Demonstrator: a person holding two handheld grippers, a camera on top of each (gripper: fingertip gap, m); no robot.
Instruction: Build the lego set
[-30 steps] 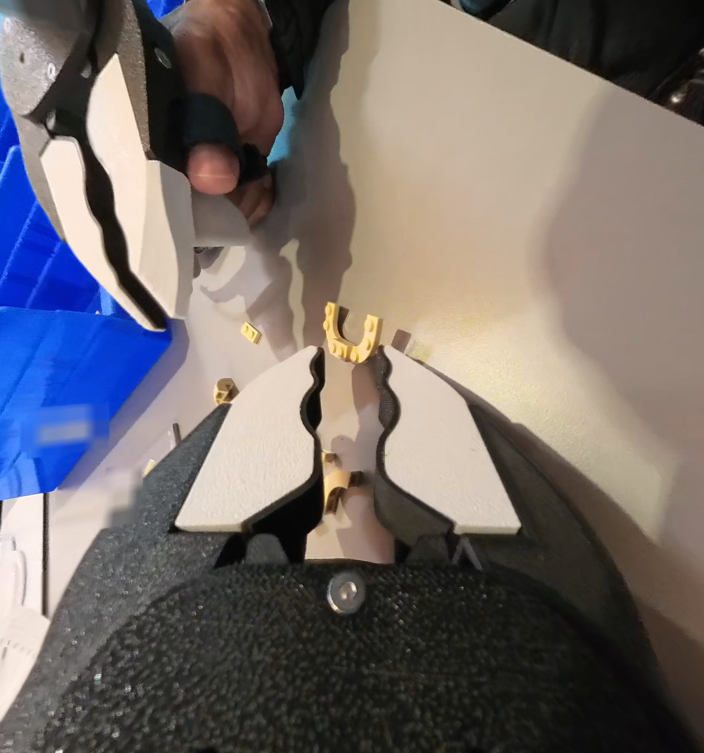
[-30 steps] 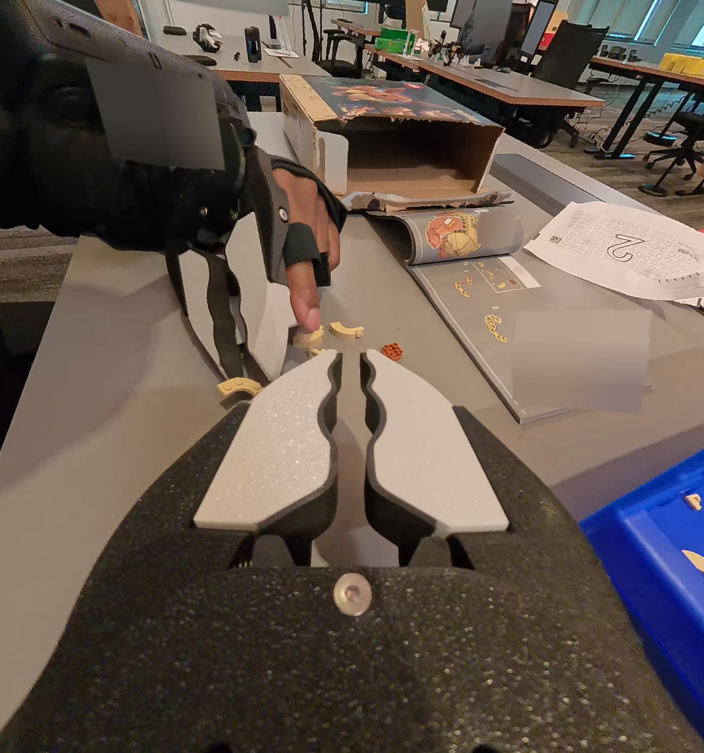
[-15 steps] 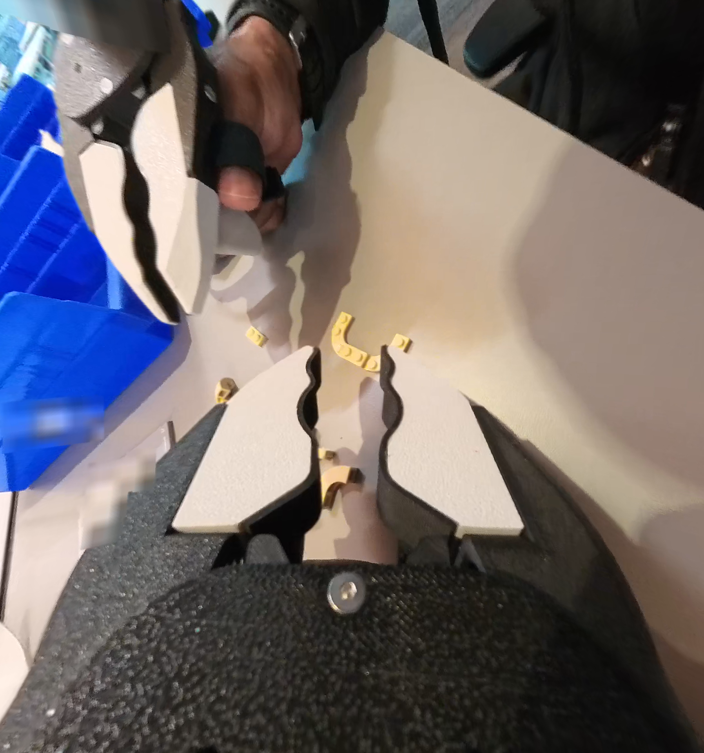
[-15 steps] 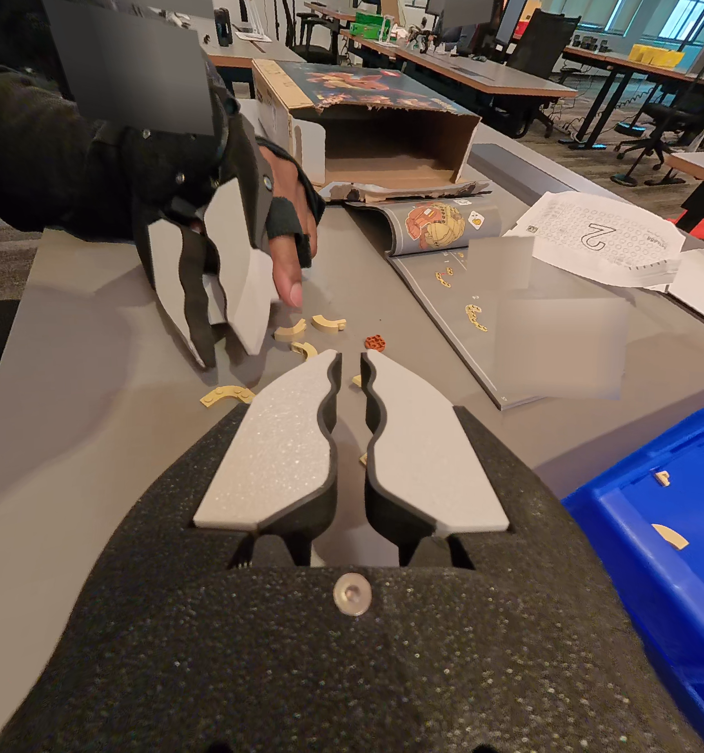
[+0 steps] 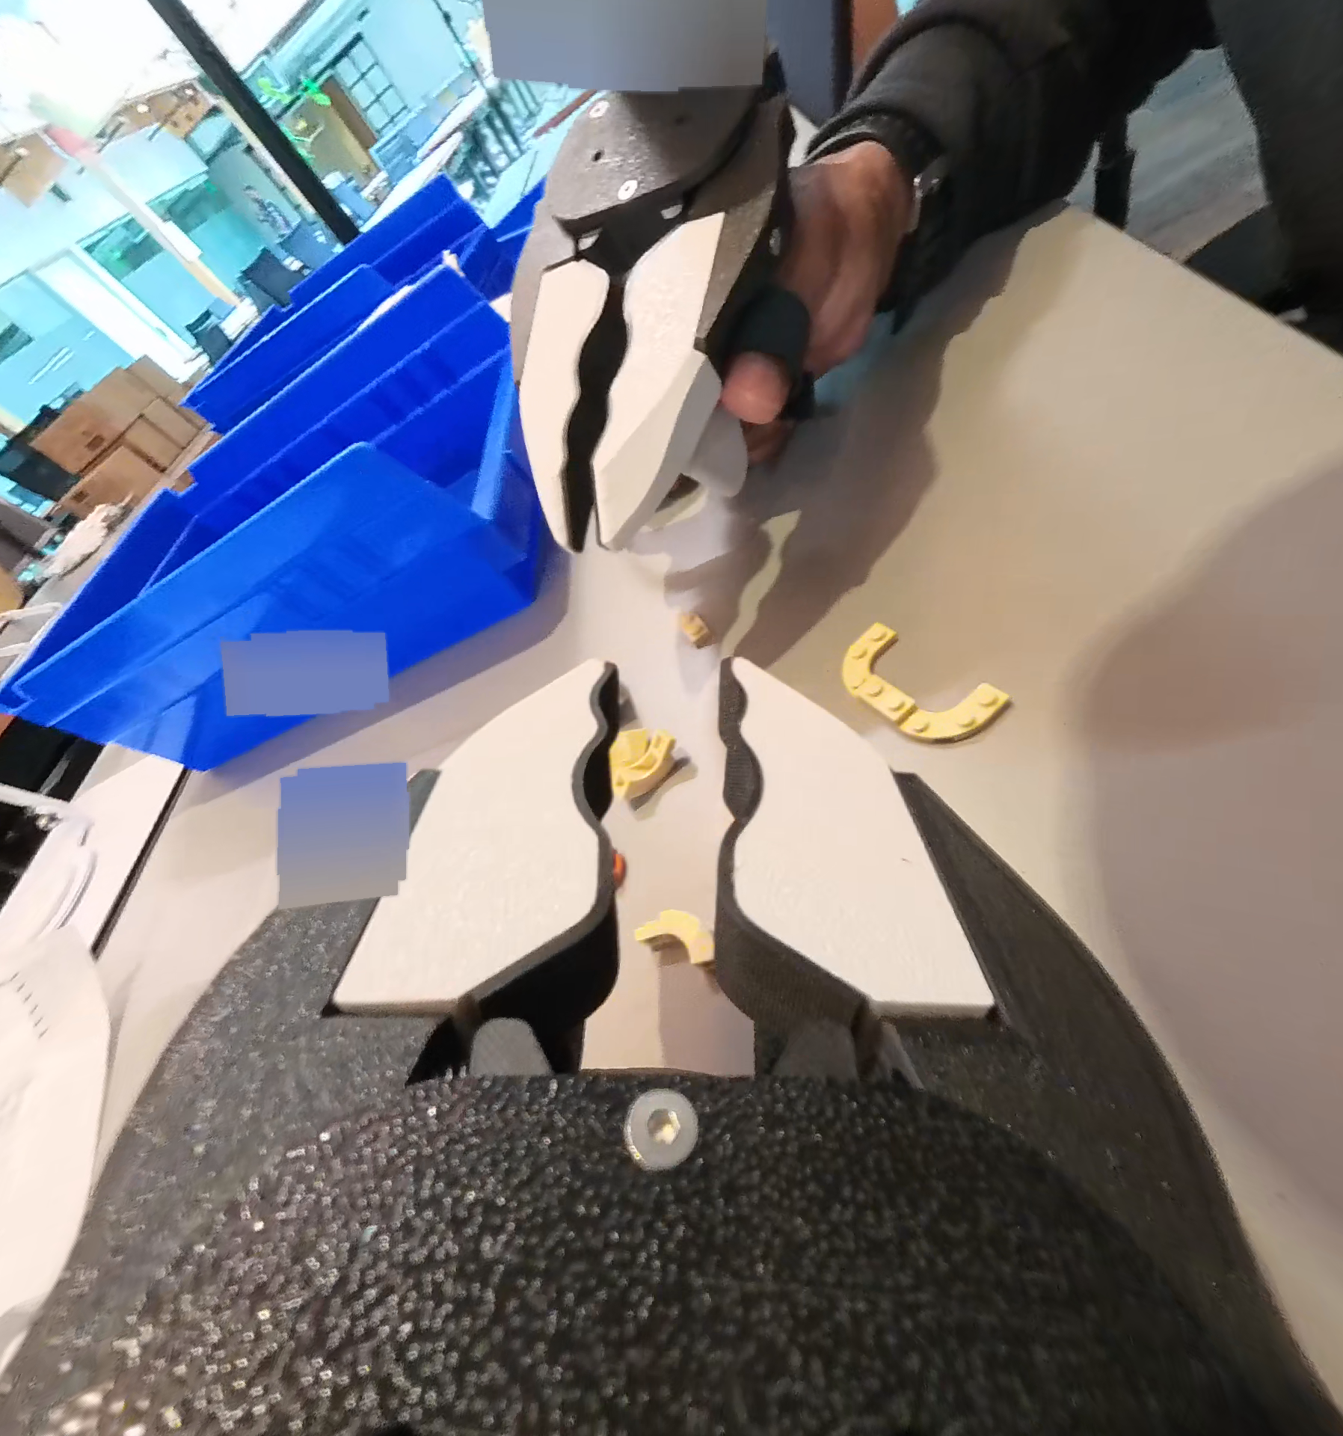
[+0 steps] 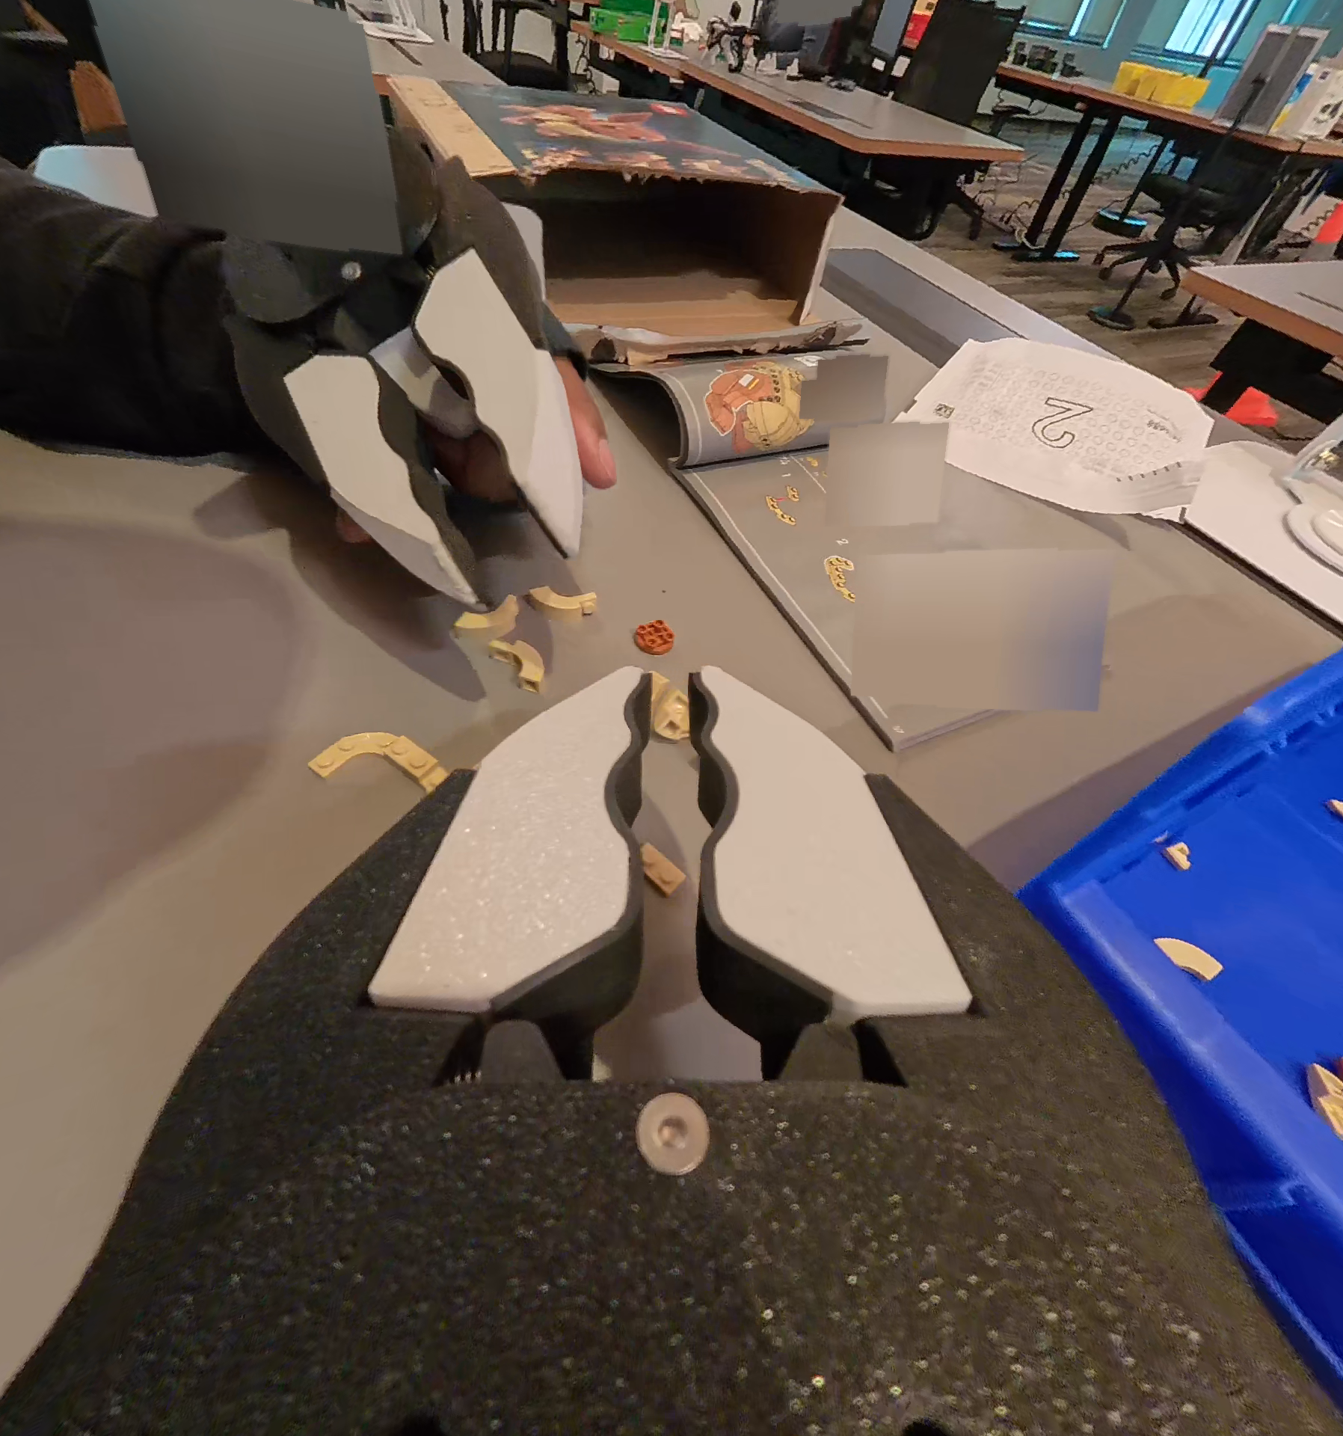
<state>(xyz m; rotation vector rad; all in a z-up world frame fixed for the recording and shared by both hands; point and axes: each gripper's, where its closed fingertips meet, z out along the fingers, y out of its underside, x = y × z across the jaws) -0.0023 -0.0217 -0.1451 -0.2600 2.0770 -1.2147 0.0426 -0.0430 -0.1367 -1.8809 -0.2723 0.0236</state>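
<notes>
**Both tools low over the table, nothing gripped**

Over on the left gripper (image 5: 668,676): spread well apart, pinching nothing. Down between its fingers, lying flat on the grey table (image 5: 1119,466), a tan curved piece (image 5: 637,758), close to the left pad but not pressed by either. From the other side, one fingertip (image 6: 470,594) right down at a cluster of tan arch pieces (image 6: 490,618), with an orange round piece (image 6: 654,636) just beside.

Now the right gripper (image 6: 667,676): lifted off the surface, narrowed to a slim slit, nothing clamped. Below that slit, on the table, a small tan plate (image 6: 661,870). Off to the side, two joined tan arc plates (image 5: 925,699), well clear of both. To the right, a blue bin (image 6: 1235,894) with a few more bits inside.
</notes>
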